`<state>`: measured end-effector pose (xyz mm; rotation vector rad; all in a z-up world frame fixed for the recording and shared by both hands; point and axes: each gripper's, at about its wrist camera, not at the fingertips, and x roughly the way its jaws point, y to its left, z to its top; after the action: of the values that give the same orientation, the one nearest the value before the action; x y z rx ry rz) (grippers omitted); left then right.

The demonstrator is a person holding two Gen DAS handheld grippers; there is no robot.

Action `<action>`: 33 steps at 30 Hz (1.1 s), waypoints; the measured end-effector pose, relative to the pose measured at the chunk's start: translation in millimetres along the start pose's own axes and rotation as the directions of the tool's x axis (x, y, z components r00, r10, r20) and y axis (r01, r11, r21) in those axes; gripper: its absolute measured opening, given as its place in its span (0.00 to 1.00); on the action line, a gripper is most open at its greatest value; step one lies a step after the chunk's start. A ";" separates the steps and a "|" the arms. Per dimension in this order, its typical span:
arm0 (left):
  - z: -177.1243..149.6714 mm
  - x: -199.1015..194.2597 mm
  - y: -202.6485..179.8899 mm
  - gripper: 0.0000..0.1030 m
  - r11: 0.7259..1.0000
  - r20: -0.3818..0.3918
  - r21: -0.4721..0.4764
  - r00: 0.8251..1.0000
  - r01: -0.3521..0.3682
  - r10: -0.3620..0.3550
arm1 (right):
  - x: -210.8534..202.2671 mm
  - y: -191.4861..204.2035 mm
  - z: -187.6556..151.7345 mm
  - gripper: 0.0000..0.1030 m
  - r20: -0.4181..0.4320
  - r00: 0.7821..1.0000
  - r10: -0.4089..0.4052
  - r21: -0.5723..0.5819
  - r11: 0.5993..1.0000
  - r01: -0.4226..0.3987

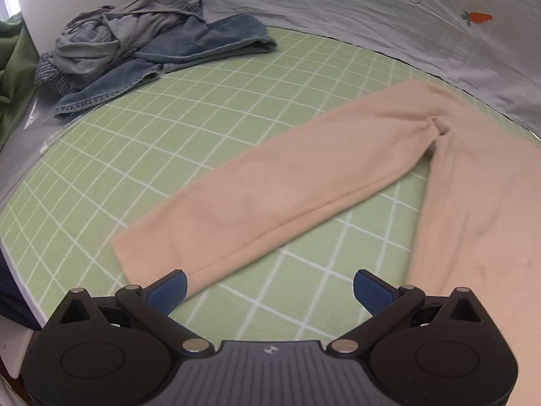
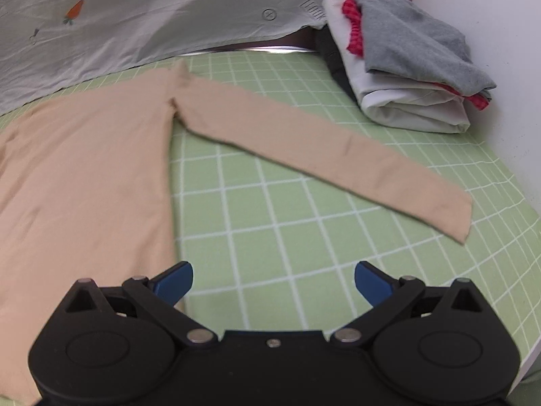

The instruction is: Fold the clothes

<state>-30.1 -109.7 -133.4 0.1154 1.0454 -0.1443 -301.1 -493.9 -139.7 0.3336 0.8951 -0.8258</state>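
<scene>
A beige long-sleeved shirt [image 1: 480, 203] lies flat on the green grid mat [image 1: 169, 142]. In the left wrist view its left sleeve [image 1: 270, 189] stretches out toward the lower left, the cuff just ahead of my left gripper [image 1: 269, 290], which is open and empty above the mat. In the right wrist view the shirt body [image 2: 84, 169] fills the left side and the other sleeve [image 2: 321, 155] runs to the lower right. My right gripper [image 2: 274, 280] is open and empty above the mat [image 2: 270, 237], between body and sleeve.
A heap of unfolded clothes, grey top and blue denim [image 1: 135, 50], lies at the mat's far left. A stack of folded clothes, grey, white and red [image 2: 405, 57], sits at the far right. A grey sheet with a carrot print [image 1: 372, 17] lies behind the mat.
</scene>
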 end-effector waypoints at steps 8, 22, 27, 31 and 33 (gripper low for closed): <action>15.0 15.8 51.1 1.00 0.998 -0.024 0.052 0.999 0.029 -0.028 | -29.3 50.7 -30.7 1.00 -0.034 0.999 -0.014 0.031 0.999 0.015; 24.5 47.7 77.8 1.00 0.955 -0.066 0.239 0.984 0.175 -0.164 | -53.8 126.6 -43.7 1.00 -0.053 0.994 -0.091 0.093 0.991 0.096; 25.9 49.3 80.6 0.99 0.935 -0.049 0.287 0.978 0.210 -0.205 | -60.7 136.6 -45.1 1.00 -0.045 0.989 -0.140 0.110 0.983 0.144; 24.2 43.6 84.4 0.78 0.933 0.010 0.292 0.975 0.209 -0.222 | -66.2 136.9 -47.2 1.00 -0.045 0.985 -0.169 0.130 0.976 0.174; 25.8 41.1 86.4 0.64 0.936 0.030 0.280 0.973 0.211 -0.228 | -67.9 136.9 -48.4 1.00 -0.043 0.983 -0.178 0.126 0.975 0.182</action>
<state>27.2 -31.5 -153.9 0.2448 0.9694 -0.4953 -248.6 -343.2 -124.6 0.3834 0.9122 -1.0514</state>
